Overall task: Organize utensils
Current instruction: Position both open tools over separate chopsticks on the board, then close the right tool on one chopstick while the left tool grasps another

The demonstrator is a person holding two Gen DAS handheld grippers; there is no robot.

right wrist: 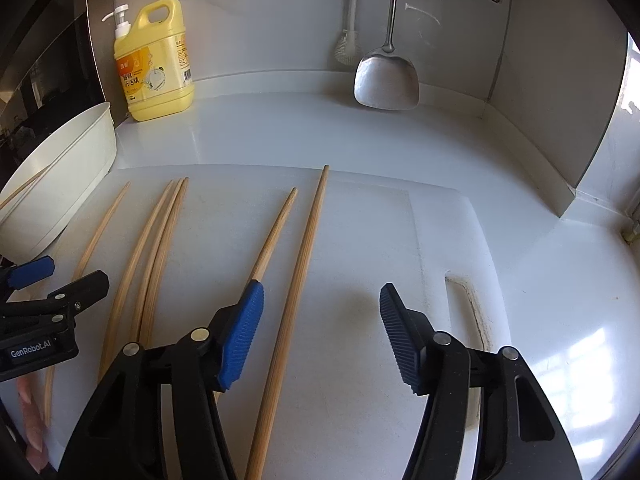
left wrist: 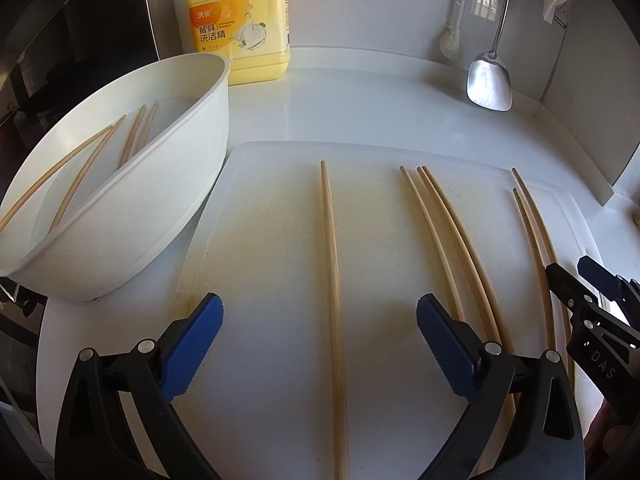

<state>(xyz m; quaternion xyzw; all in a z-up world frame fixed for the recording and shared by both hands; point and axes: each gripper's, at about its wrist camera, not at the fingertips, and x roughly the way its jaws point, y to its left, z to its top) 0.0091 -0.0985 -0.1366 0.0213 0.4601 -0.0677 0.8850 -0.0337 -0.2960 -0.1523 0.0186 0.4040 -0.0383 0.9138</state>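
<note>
Several wooden chopsticks lie lengthwise on a white cutting board point(left wrist: 280, 208). In the left wrist view a single chopstick point(left wrist: 333, 280) lies between my open left gripper's point(left wrist: 320, 320) fingers, with a group point(left wrist: 452, 240) and a pair point(left wrist: 536, 232) to its right. A white basin point(left wrist: 160, 200) at the left holds several more chopsticks point(left wrist: 80, 176). My right gripper point(right wrist: 320, 332) is open and empty; one chopstick point(right wrist: 296, 288) lies between its fingers, another point(right wrist: 276, 232) by its left finger. The left gripper shows at the right wrist view's left edge point(right wrist: 52, 288).
A yellow dish-soap bottle point(left wrist: 244, 28) stands at the back left of the white counter. A metal spatula point(left wrist: 490, 80) and a white brush point(left wrist: 450, 40) hang on the back wall. A wall corner point(right wrist: 576, 152) bounds the counter at the right. The board has a handle slot point(right wrist: 468, 304).
</note>
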